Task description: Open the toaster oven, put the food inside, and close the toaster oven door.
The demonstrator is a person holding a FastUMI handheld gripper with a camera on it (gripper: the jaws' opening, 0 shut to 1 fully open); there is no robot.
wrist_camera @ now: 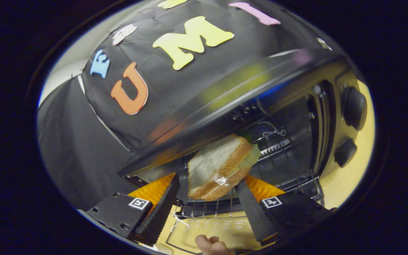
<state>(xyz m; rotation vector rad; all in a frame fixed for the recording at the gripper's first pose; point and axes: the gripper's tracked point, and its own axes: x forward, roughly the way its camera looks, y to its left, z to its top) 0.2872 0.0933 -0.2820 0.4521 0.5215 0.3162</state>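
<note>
Nearest, a person's fingertips show below the jaws, by the lowered glass door of the toaster oven. The gripper has its jaws held wide, and the sandwich sits between their tips, tilted on edge; the right jaw seems to touch its crust, the left stands just apart, so I cannot tell whether it is gripped. The sandwich is at the oven's mouth, above the front of the wire rack. Beyond, two knobs sit on the oven's right panel, and the oven stands on the yellow desk.
</note>
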